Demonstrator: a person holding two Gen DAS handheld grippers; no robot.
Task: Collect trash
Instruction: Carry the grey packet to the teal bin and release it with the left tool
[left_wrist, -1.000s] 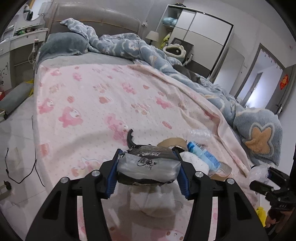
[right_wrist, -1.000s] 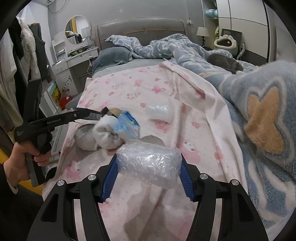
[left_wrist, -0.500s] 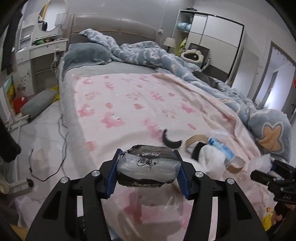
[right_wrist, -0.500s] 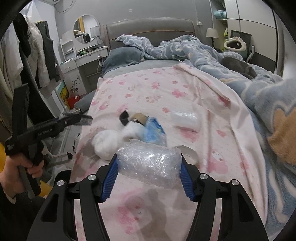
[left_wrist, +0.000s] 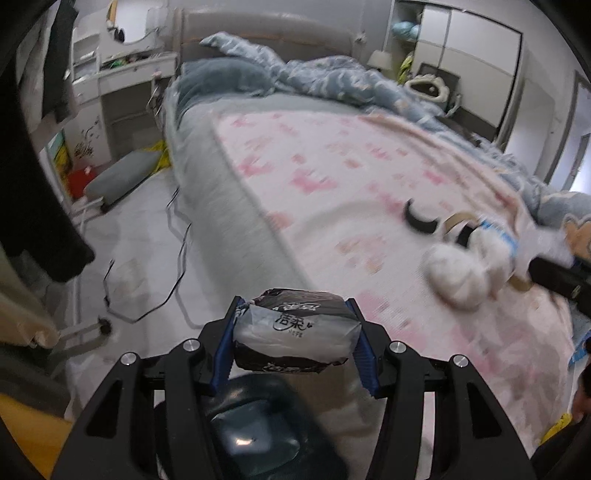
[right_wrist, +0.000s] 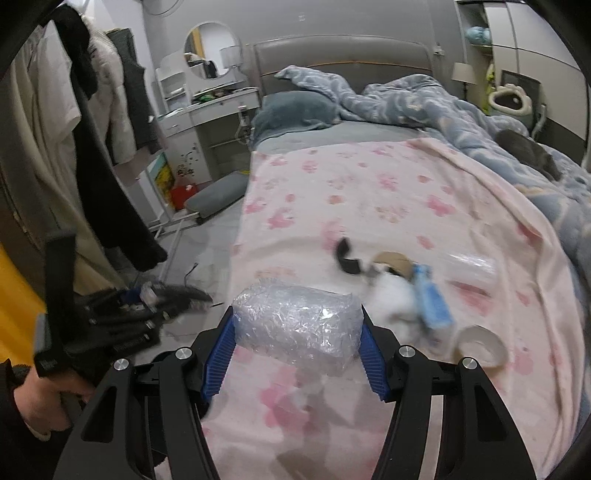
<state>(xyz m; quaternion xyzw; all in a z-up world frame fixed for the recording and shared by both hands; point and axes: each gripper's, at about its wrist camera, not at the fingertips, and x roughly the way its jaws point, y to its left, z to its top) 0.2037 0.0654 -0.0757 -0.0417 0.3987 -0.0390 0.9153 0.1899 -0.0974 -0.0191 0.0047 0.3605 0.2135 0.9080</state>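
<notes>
Left tongs (left_wrist: 295, 345) are gripping a tissue pack (left_wrist: 295, 330), hovering over the bin (left_wrist: 255, 432) at six o'clock; right tongs (right_wrist: 295, 349) are clamping crinkled plastic wrap (right_wrist: 297, 323). Best centre each squarely above the bin before letting go.

Two grippers, one wrapper (left_wrist: 295, 328) and one bubble-wrap wad (right_wrist: 297, 325) held; on bed, perhaps two tissue balls (left_wrist: 456, 275), one bottle (right_wrist: 432, 304), one tape ring (right_wrist: 480, 345).
</notes>
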